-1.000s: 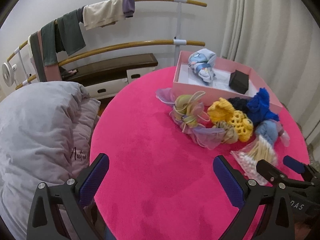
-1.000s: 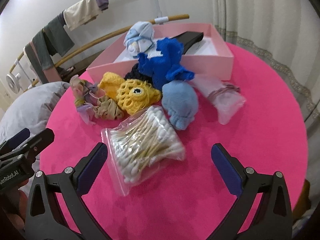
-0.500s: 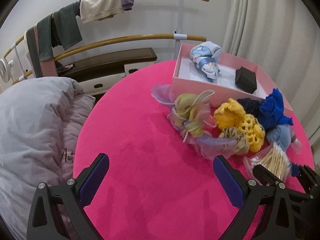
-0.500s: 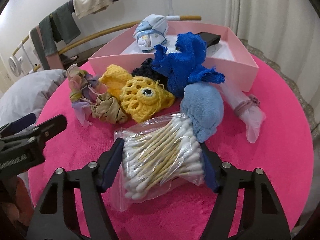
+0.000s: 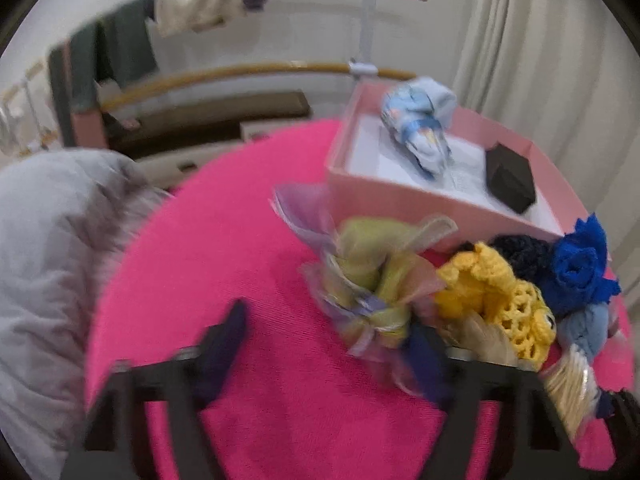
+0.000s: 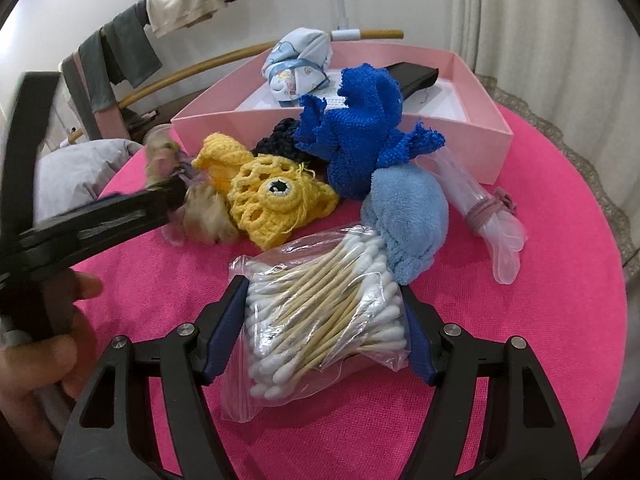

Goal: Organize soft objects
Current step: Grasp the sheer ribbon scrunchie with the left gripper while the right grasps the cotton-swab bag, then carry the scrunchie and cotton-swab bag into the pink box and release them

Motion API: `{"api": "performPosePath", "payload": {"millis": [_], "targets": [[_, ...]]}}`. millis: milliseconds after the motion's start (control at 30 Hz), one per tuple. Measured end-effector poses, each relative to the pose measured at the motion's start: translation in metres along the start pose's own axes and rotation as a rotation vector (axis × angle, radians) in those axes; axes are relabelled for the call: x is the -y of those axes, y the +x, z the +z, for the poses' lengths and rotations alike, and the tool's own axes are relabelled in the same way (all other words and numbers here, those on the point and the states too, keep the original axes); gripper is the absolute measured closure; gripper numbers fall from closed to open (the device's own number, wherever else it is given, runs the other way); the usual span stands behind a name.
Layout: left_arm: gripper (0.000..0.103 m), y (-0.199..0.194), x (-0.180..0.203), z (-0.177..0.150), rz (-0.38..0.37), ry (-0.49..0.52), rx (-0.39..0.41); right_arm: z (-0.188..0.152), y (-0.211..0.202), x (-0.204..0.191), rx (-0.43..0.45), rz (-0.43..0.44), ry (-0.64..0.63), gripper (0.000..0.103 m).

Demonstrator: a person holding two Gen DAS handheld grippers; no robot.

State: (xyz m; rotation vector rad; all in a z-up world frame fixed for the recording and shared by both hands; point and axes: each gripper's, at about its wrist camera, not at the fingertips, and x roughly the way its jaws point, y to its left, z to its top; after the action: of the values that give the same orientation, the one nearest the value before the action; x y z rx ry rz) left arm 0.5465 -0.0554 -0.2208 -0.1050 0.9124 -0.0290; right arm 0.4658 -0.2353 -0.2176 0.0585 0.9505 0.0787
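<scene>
Cotton-swab bag (image 6: 324, 312) is light, crinkly and slippery; you hold it across its middle, where the swabs bunch stiffly. It sits on the pink surface (image 6: 540, 320), clamped by your right gripper (image 6: 322, 332). At ten o'clock, your left gripper (image 5: 328, 340) is closing beside the organza scrunchie (image 5: 372, 280), gripping nothing yet.

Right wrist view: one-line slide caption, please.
Right claw clamps a bag of cotton swabs on the pink table, soft items piled before the pink box.

bare pink tablecloth (image 5: 224, 248) lies open left of the left gripper (image 5: 328, 356); the soft pile (image 5: 492, 292) and pink box (image 5: 404, 194) block ahead-right.
</scene>
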Motion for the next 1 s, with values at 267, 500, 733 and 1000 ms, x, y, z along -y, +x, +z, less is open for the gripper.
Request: {"api": "performPosePath", "payload": {"millis": [267, 500, 733, 1000], "targets": [[0.083, -0.005, 0.003, -0.004, -0.055, 0.022, 0.004, -0.004, -0.008, 0.002, 0.003, 0.033, 0.022, 0.038], [0.084, -0.035, 0.004, -0.016, -0.037, 0.049, 0.021, -0.009, -0.024, 0.001, 0.026, 0.058, 0.029, 0.038], [0.084, -0.069, 0.003, -0.03, -0.039, 0.063, 0.032, -0.012, -0.043, -0.001, 0.057, 0.061, 0.031, 0.038], [0.084, -0.119, -0.002, -0.05, -0.043, 0.083, 0.072, -0.013, -0.063, -0.006, 0.099, 0.061, 0.023, 0.039]]}}
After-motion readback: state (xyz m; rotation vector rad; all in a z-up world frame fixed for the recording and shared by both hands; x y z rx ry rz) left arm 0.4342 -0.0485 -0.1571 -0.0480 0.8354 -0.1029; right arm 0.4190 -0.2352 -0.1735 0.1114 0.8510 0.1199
